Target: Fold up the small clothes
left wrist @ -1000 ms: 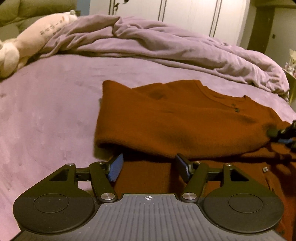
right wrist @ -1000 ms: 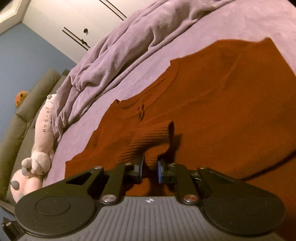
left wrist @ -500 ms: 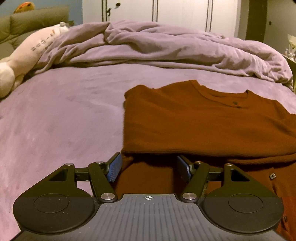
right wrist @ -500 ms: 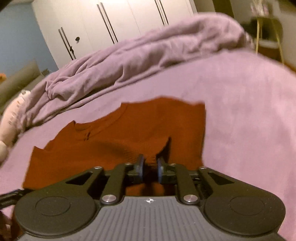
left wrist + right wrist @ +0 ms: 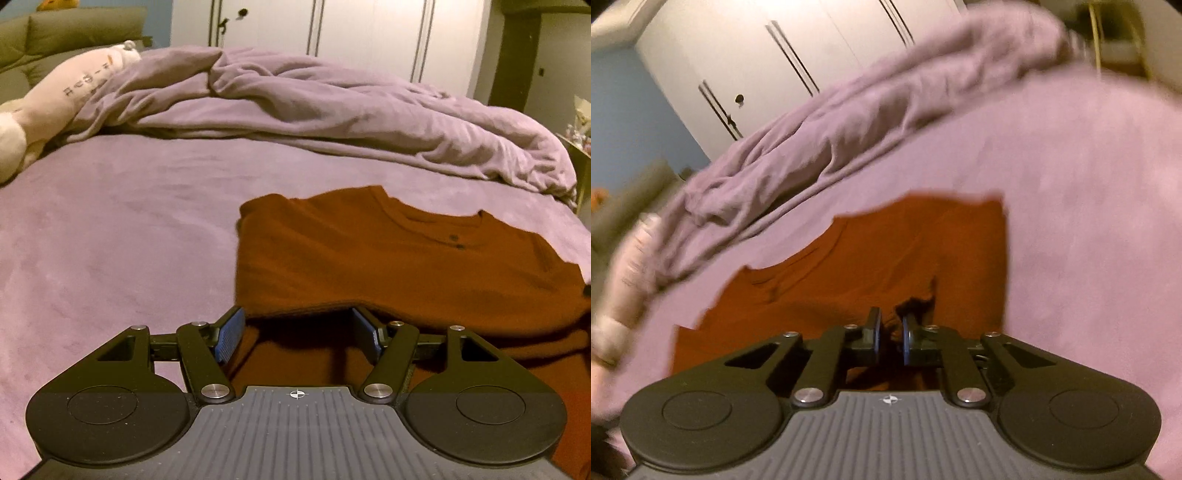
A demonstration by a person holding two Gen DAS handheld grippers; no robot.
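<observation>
Rust sweater (image 5: pixel 388 258) lies folded mid-frame; right gripper (image 5: pixel 890 332), pinching its edge, should lay that edge flat; left gripper (image 5: pixel 297 334), apart and empty, can smooth the fold.

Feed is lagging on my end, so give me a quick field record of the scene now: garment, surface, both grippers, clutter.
garment: rust sweater, partly folded, neckline facing the bedding pile
surface: purple bed sheet
left gripper: open, at the sweater's near folded edge, holding nothing
right gripper: nearly closed; grip on fabric unclear, view blurred
clutter: crumpled purple blanket, plush toy at the far left
</observation>
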